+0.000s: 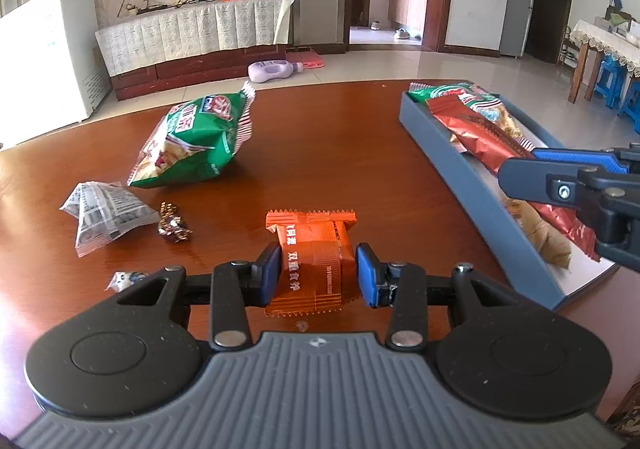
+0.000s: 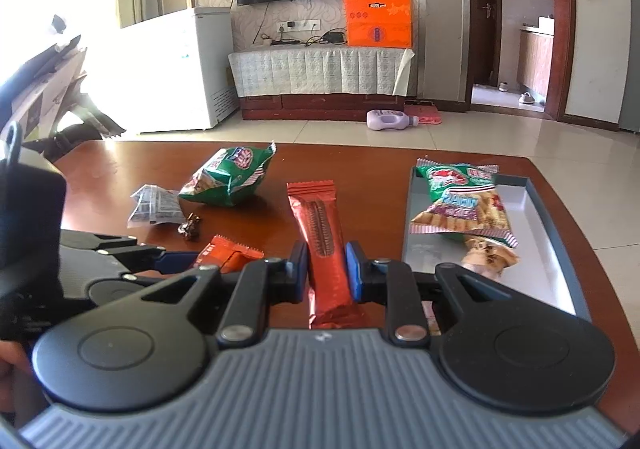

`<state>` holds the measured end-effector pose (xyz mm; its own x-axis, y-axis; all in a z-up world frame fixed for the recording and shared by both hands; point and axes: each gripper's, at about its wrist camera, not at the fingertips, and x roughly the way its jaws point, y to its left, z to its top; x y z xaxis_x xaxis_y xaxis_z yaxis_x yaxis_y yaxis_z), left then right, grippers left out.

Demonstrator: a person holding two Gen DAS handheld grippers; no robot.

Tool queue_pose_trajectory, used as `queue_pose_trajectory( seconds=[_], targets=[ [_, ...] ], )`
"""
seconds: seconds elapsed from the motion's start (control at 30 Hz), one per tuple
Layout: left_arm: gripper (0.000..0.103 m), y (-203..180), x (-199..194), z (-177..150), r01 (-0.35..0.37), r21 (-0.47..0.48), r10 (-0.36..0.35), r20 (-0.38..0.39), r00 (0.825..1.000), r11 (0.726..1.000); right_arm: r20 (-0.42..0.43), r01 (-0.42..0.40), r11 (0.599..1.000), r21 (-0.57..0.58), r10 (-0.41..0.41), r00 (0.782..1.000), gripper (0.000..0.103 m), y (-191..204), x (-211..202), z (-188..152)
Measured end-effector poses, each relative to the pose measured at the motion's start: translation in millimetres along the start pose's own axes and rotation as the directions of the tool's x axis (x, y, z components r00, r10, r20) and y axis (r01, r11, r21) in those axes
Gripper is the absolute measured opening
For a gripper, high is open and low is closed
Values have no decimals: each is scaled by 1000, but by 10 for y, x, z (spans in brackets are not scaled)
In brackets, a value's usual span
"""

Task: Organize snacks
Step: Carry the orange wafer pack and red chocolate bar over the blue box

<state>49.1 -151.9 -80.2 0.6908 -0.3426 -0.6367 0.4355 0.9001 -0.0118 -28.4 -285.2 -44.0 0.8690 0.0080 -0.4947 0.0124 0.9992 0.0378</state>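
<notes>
My left gripper [image 1: 318, 275] is shut on an orange snack packet [image 1: 312, 257], held just above the brown table [image 1: 360, 153]. My right gripper [image 2: 327, 273] is shut on a long red bar packet [image 2: 322, 233], which points away from me. In the left wrist view the right gripper [image 1: 520, 167] and its red packet [image 1: 480, 133] hang over the blue tray [image 1: 452, 153]. In the right wrist view the left gripper [image 2: 176, 259] and its orange packet [image 2: 228, 255] show at the left. A green-and-red snack bag [image 2: 460, 201] and a tan packet [image 2: 490, 255] lie in the tray [image 2: 548, 233].
On the table's left lie a large green chip bag [image 1: 196, 141], a newsprint-patterned packet [image 1: 104, 217], a small brown candy [image 1: 174, 227] and a small wrapped candy [image 1: 124, 281]. Beyond the table are tiled floor, a TV cabinet and a white freezer.
</notes>
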Motion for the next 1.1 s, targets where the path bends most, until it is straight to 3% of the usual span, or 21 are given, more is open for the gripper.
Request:
queue_pose_trajectory(
  seconds=[1.1],
  targets=[
    [46,-591,-23,147,76,55,-79,57,995,996,34,46,999,13,-47,998,24,-395,-308,-18]
  ],
)
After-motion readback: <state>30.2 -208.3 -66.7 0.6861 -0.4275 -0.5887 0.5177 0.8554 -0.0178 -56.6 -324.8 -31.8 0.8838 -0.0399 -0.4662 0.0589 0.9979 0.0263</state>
